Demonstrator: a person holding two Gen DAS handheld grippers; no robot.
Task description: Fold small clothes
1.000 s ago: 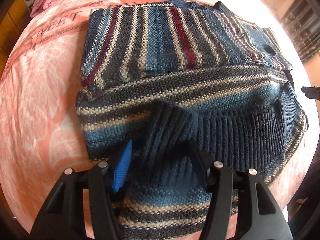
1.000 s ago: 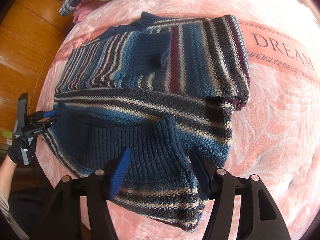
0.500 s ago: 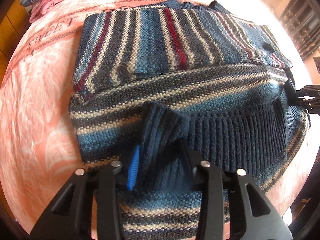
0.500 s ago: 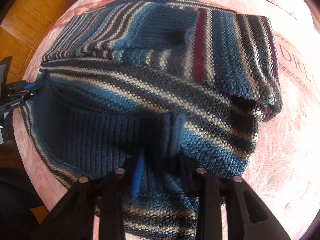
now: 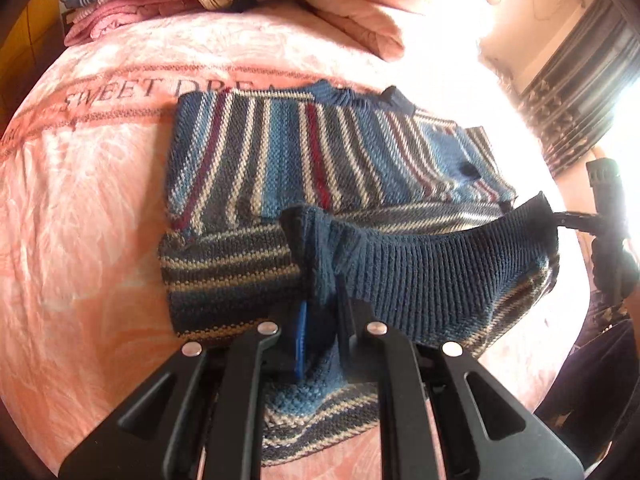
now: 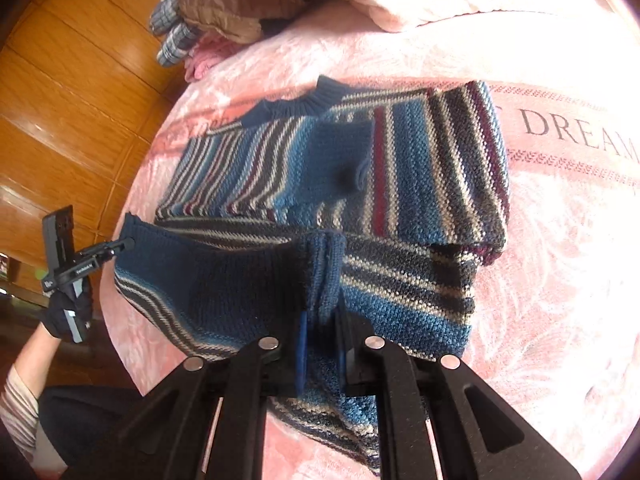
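A striped knitted sweater [image 5: 300, 160] in blue, cream and dark red lies on a pink blanket [image 5: 80, 200], its sleeves folded in. My left gripper [image 5: 322, 320] is shut on the dark blue ribbed hem [image 5: 440, 272] near its left end. My right gripper [image 6: 322, 320] is shut on the same hem [image 6: 224, 280] near the other end. The hem hangs lifted and stretched between the two, above the sweater body [image 6: 420, 168]. In the left wrist view the right gripper [image 5: 554, 216] pinches the far corner. In the right wrist view the left gripper [image 6: 124, 245] does the same.
Folded pink and plaid clothes [image 5: 120, 16], a brown jacket [image 6: 240, 0] and a pink quilt [image 5: 352, 12] are heaped at the blanket's far edge. A wooden wall [image 6: 60, 80] stands on the left. A gloved hand [image 6: 68, 316] holds the left gripper by the bed's near edge.
Both grippers went from open around the ribbed hem to shut on it. They have raised and pulled the hem up off the blanket, away from the sweater body.
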